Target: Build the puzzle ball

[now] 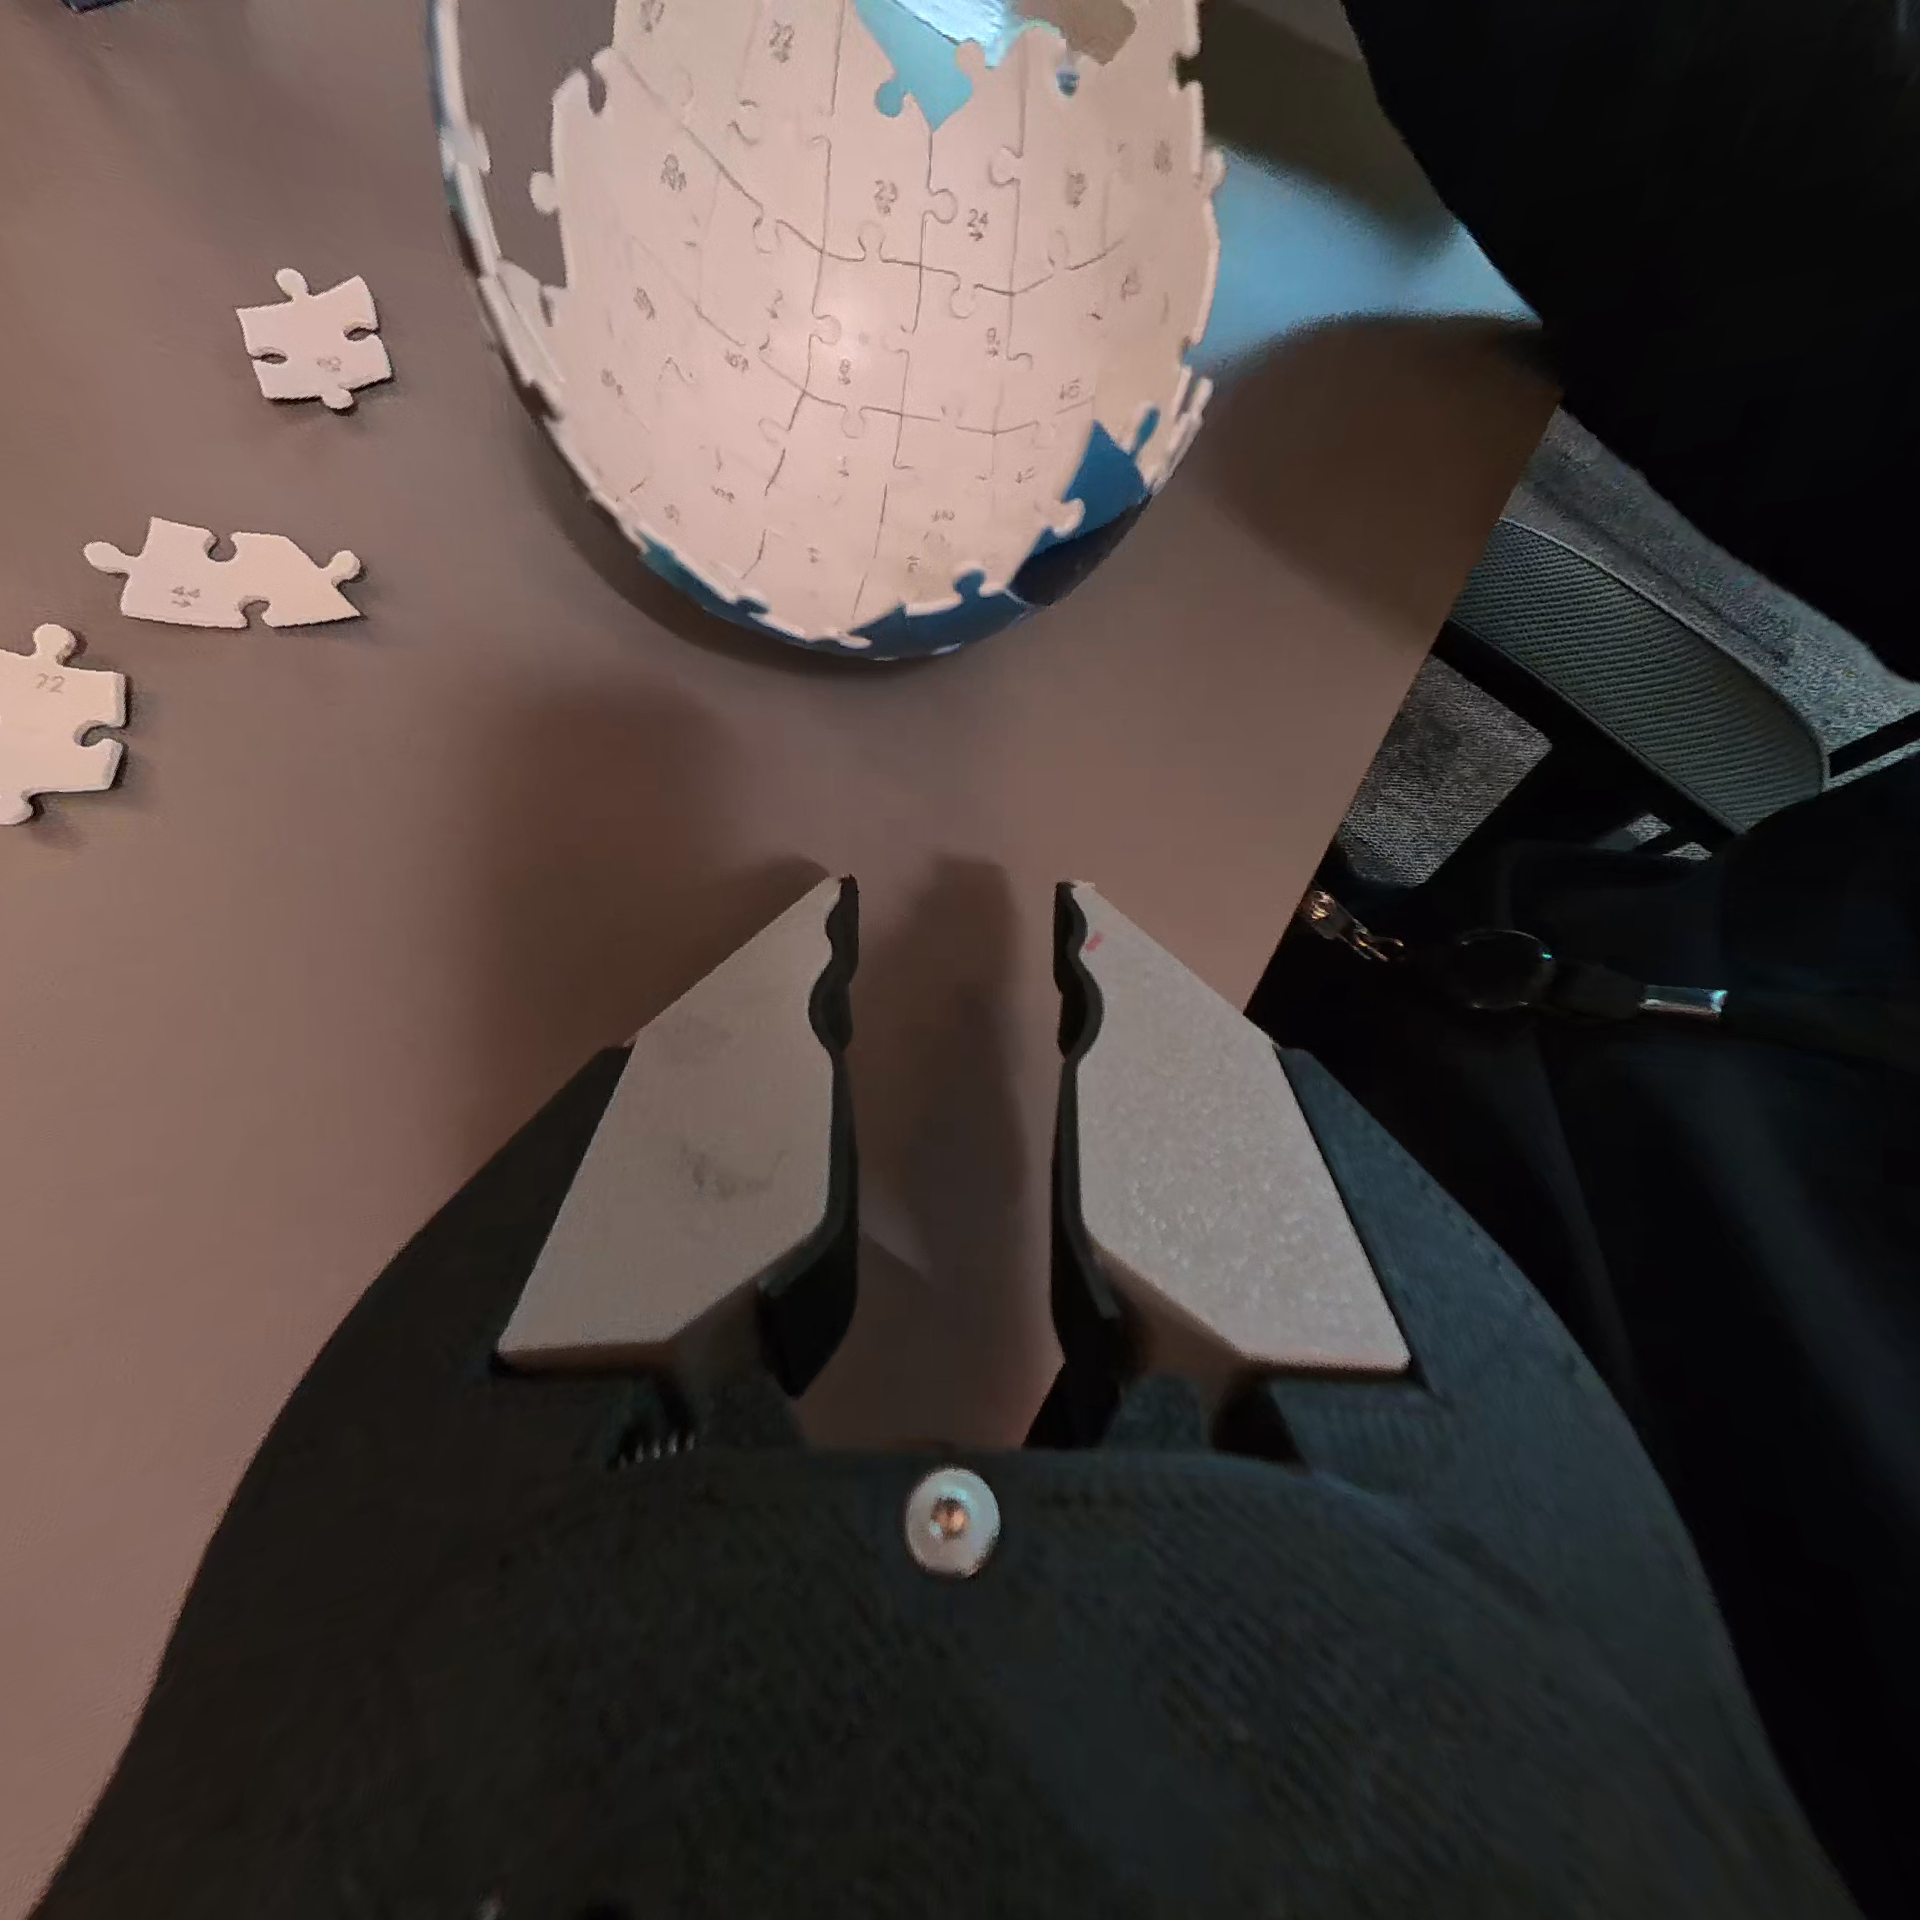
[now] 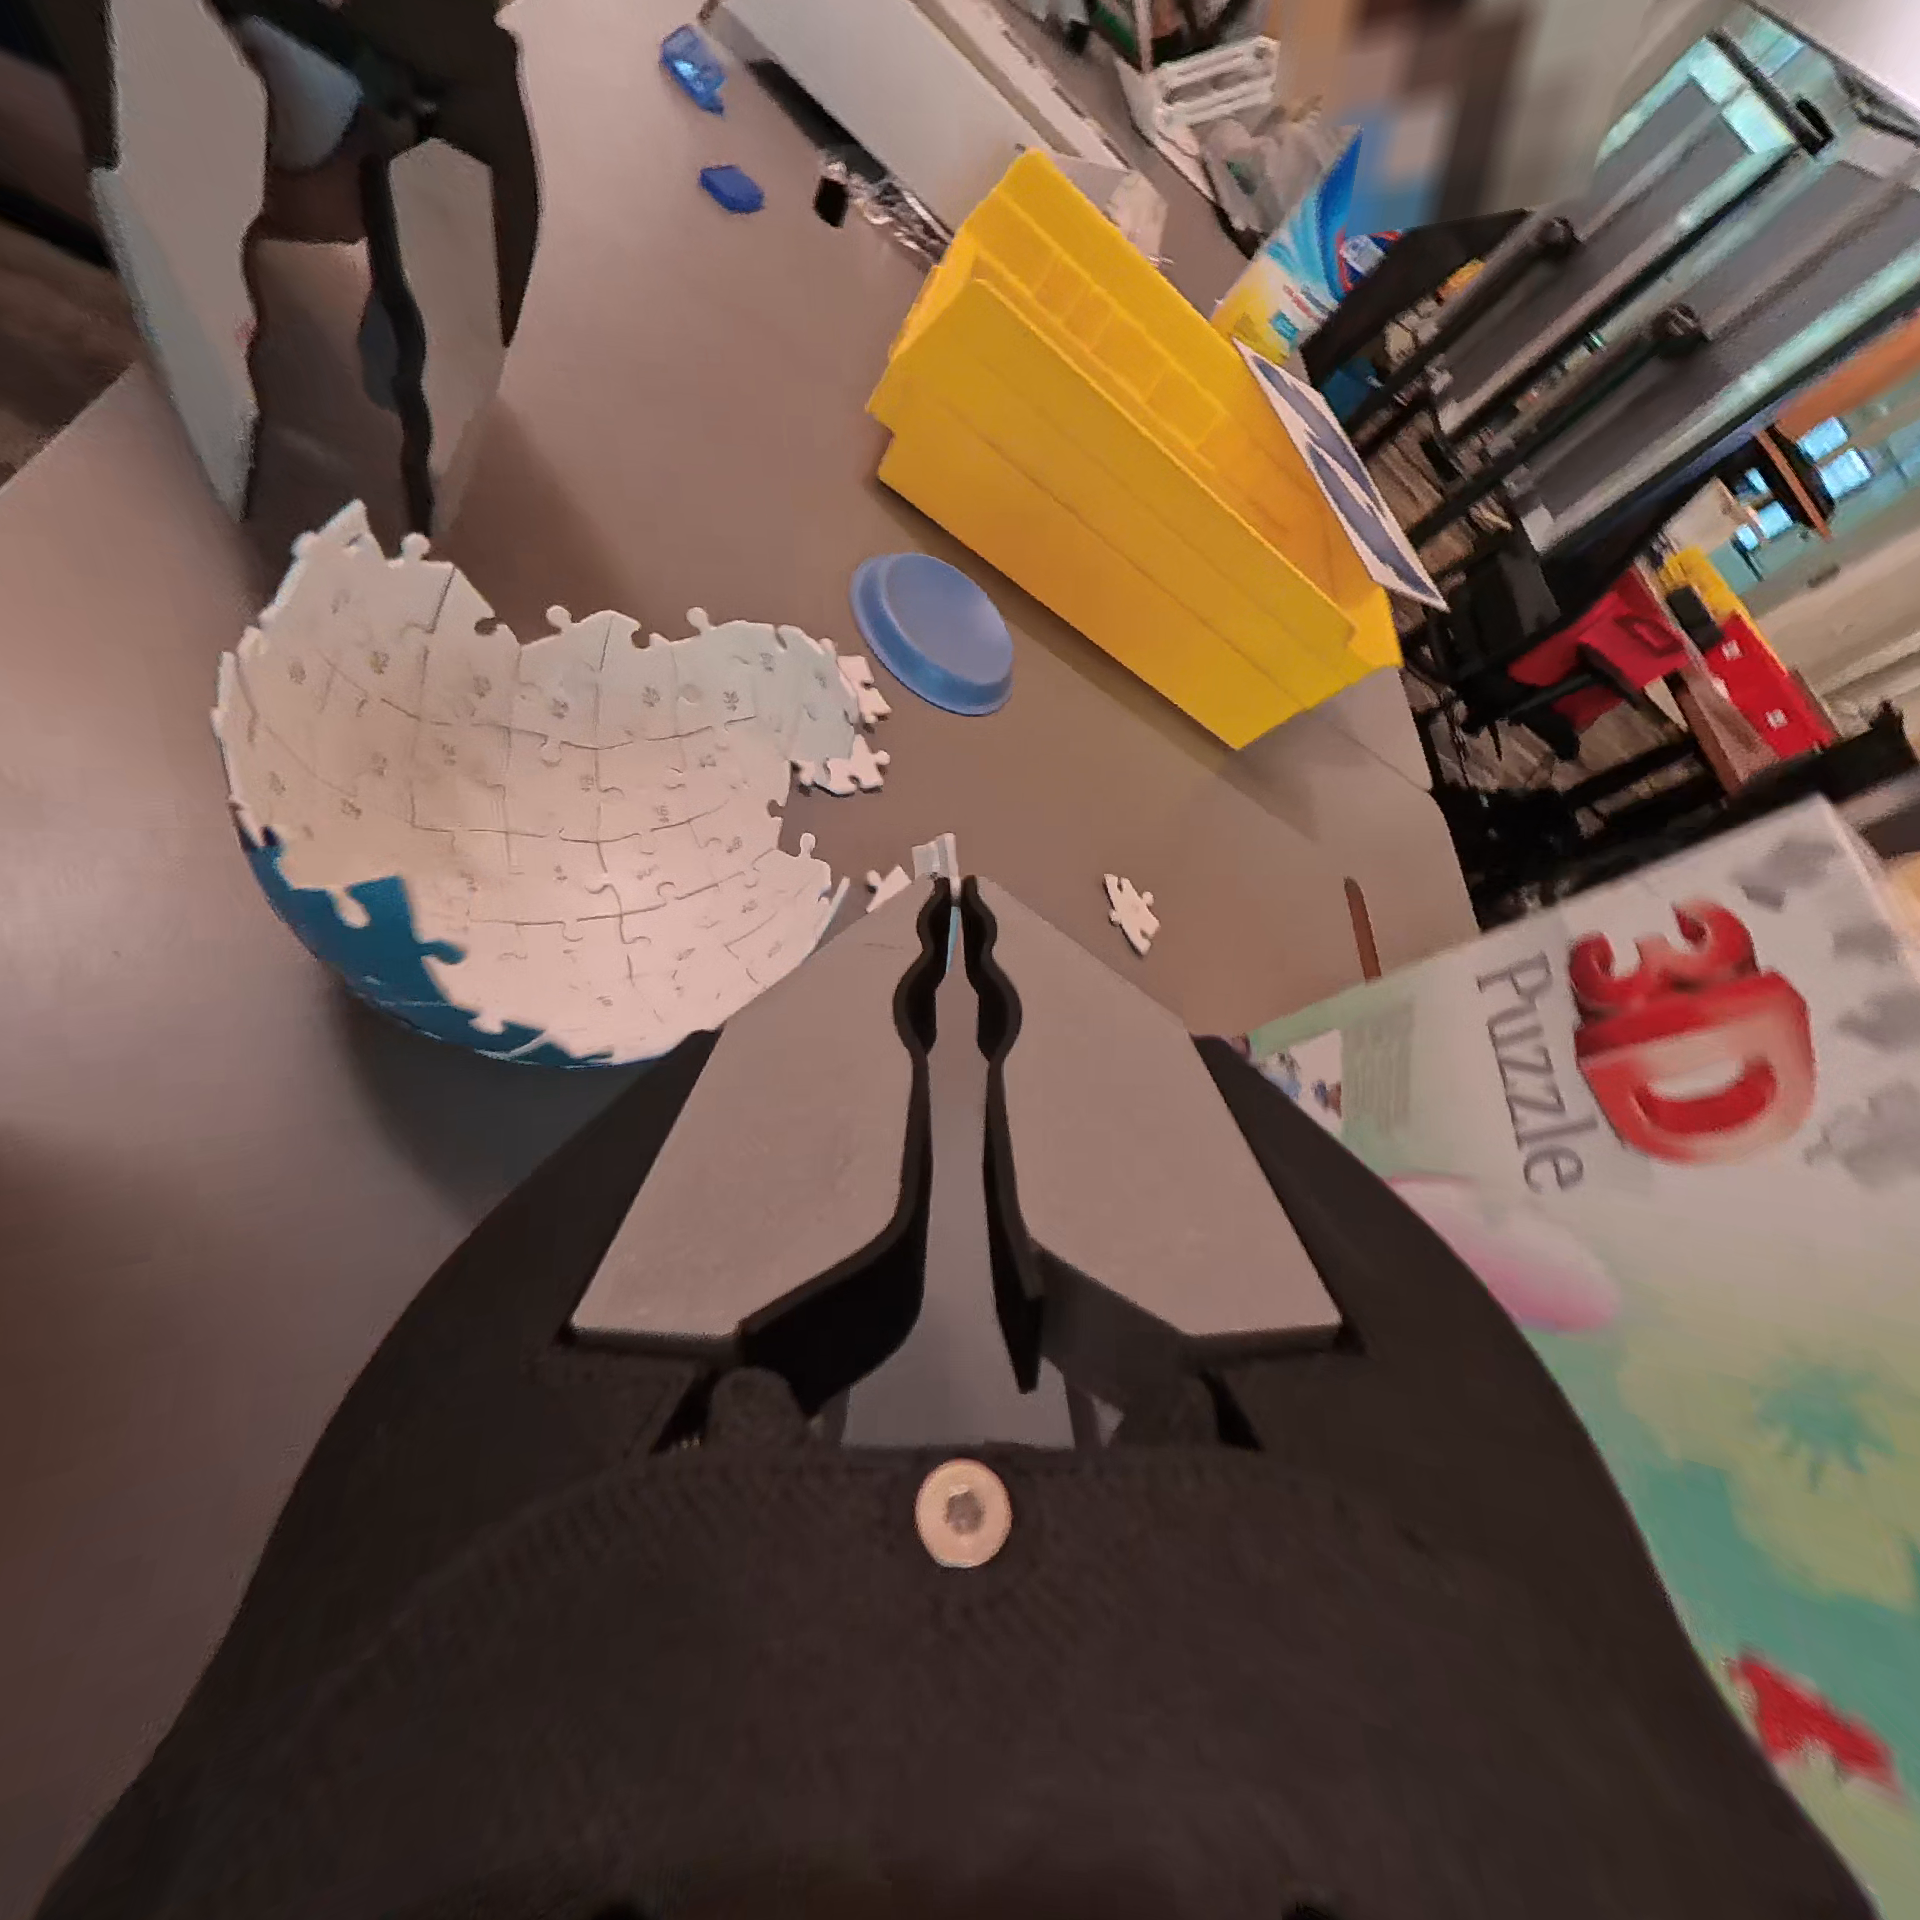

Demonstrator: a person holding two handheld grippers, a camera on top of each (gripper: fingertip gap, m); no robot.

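Observation:
The half-built puzzle ball (image 1: 862,343) lies on the brown table as an open bowl, white inside, blue outside. It also shows in the right wrist view (image 2: 520,831). My left gripper (image 1: 956,894) is open and empty, a short way in front of the ball. It shows far off in the right wrist view (image 2: 343,312), behind the ball. My right gripper (image 2: 954,888) is shut on a thin puzzle piece (image 2: 935,862), held edge-on just right of the ball's rim. Three loose white pieces (image 1: 317,341) lie left of the ball.
A blue round base (image 2: 932,634), stacked yellow trays (image 2: 1122,468) and the puzzle box (image 2: 1662,1143) stand on the table's right side. Loose pieces (image 2: 1132,912) lie near the right gripper. The table edge (image 1: 1382,831) runs close on the right, with a chair beyond. The tips of one gripper are about 20 centimetres away from the tips of the other. My left gripper's tips are some 20 centimetres from the blue round base (image 2: 932,634).

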